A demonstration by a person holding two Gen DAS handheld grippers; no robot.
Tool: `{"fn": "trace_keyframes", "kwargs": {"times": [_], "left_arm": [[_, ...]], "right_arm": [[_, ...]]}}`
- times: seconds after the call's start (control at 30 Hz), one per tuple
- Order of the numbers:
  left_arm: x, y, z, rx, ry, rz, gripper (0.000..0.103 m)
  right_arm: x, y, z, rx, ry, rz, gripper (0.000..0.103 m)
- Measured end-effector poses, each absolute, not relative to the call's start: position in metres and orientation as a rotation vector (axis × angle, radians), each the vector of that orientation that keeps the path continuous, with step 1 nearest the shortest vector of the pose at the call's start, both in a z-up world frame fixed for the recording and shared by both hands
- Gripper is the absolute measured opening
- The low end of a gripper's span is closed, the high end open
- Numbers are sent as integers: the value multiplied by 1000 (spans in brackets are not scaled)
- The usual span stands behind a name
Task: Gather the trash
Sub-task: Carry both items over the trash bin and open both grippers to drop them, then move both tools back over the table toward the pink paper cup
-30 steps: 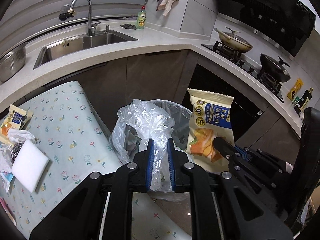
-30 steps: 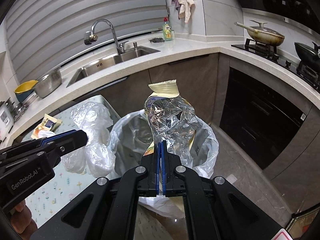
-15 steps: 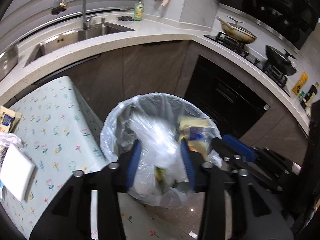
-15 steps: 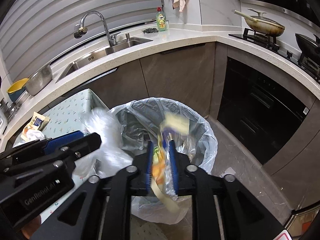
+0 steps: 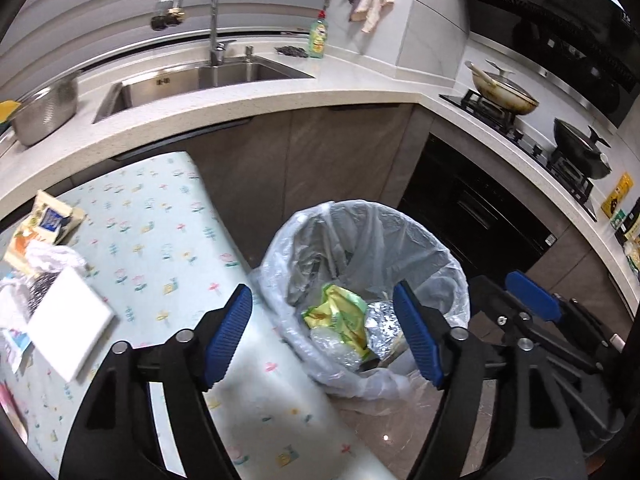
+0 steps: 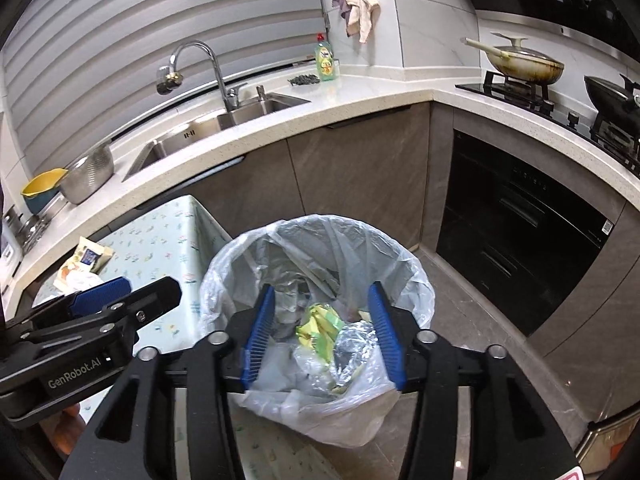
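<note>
The clear bag and snack wrapper we held a second ago now lie in the lined bin (image 5: 362, 280). Both tools, left (image 5: 322, 338) and right (image 6: 320, 334), have just been opening and stand wide, empty. Remaining trash (image 5: 38, 240) sits at the tabletop's (image 5: 160, 248) far left edge, nearer our left tool.

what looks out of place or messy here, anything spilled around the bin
Nothing spilled: the wrappers lie inside the lined bin, and the floor around it looks clean. The only mess is leftover trash bunched at the far end of the floral table.
</note>
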State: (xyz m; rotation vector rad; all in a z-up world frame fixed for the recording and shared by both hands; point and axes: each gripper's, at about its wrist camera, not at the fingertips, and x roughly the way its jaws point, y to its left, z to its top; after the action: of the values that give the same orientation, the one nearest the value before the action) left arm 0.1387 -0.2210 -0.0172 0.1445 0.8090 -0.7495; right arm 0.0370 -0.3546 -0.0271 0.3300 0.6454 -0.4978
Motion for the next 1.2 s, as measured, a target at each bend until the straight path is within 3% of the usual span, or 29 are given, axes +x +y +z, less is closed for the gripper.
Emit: {"fn": "trace_keyframes", "kwargs": {"times": [0.3,0.77,1.2], "left_arm": [[142,-132,-5,59,788,-575,87],[157,26,0,-20,787,-323,89],[156,159,-13,8,809,-121,89]], "right_arm": [[39,-302,-9,281,626,-412,64],[66,-187,2,193,641,-248,70],[99,-47,-24,96,731,-40,70]]}}
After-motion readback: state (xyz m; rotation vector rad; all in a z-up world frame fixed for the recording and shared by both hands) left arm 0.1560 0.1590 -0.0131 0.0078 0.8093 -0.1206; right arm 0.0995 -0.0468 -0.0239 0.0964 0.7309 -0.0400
